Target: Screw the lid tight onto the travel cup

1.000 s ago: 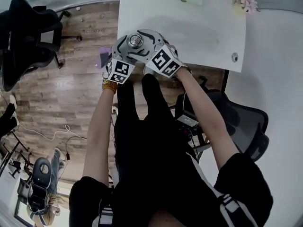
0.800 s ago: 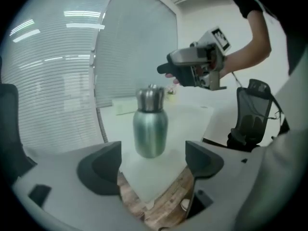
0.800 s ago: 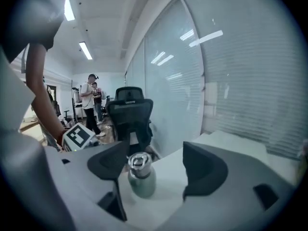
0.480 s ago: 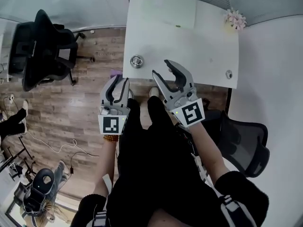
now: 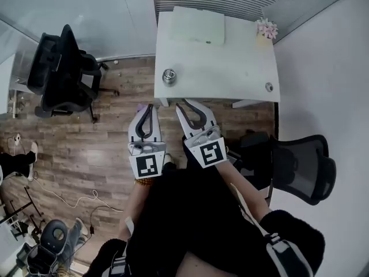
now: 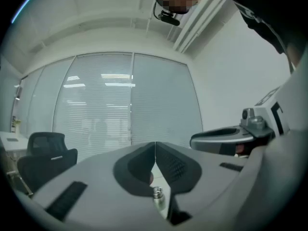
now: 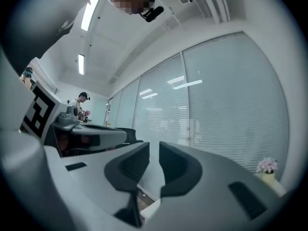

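Black pads of the left gripper (image 5: 149, 107) meet tip to tip on nothing. It hangs over the wooden floor, short of the white table (image 5: 230, 68), where the travel cup (image 5: 168, 80) stands upright near the left front corner with what looks like its metal lid (image 5: 168, 75) on top. Beside the left tool, the right gripper (image 5: 182, 103) has just been closing its jaws to a thin slit, also empty. With both well clear, the twisting looks finished, so a good close means keeping off the cup and checking the lid sits flush rather than cocked.
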Motion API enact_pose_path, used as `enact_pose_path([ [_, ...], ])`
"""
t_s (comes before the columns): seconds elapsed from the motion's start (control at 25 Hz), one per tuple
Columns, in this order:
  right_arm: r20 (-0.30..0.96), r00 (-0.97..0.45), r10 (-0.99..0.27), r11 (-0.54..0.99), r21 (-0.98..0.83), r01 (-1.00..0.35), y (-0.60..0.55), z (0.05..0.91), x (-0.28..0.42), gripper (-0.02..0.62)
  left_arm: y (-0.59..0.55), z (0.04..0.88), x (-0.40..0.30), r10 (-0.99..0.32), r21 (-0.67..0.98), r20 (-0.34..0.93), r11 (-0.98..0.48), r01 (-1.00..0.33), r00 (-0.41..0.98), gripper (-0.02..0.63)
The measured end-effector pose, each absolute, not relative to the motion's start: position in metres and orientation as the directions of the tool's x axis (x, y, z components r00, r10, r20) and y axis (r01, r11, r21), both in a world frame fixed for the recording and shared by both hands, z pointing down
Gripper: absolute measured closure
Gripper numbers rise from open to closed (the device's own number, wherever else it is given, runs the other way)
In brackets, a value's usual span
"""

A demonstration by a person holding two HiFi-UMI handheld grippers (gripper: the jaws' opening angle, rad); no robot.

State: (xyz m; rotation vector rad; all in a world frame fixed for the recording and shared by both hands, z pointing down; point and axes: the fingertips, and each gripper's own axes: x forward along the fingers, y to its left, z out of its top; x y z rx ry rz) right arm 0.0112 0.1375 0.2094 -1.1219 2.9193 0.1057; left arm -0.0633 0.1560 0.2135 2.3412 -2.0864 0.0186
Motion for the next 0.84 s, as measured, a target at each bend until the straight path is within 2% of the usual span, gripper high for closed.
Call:
enact_pose_path([
  [0.16,0.012,-0.656,-0.755,0.655,0.052,-0.753,0.184,0.215,0.015,0.554,0.199,0.211,-0.071,-0.980,-0.016,0.014,-0.198,-0.980,0.198,0.597],
  [0.28,-0.003,-0.619,-0.785,0.618,0.046,-0.784,0.223,0.206,0.014,0.557,0.229,0.205,-0.077,-0.973,0.004,0.001,-0.230,-0.973,0.230,0.597],
  [0.6,-0.034,-0.621,-0.783,0.617,0.087,-0.782,0.285,0.198,0.029,0.561,0.282,0.183,-0.052,-0.971,-0.002,-0.055,-0.234,-0.972,0.234,0.597],
  [0.84,-0.046,-0.641,-0.766,0.636,0.089,-0.767,0.316,0.182,0.050,0.566,0.318,0.171,-0.030,-0.978,-0.012,-0.030,-0.208,-0.978,0.208,0.597],
])
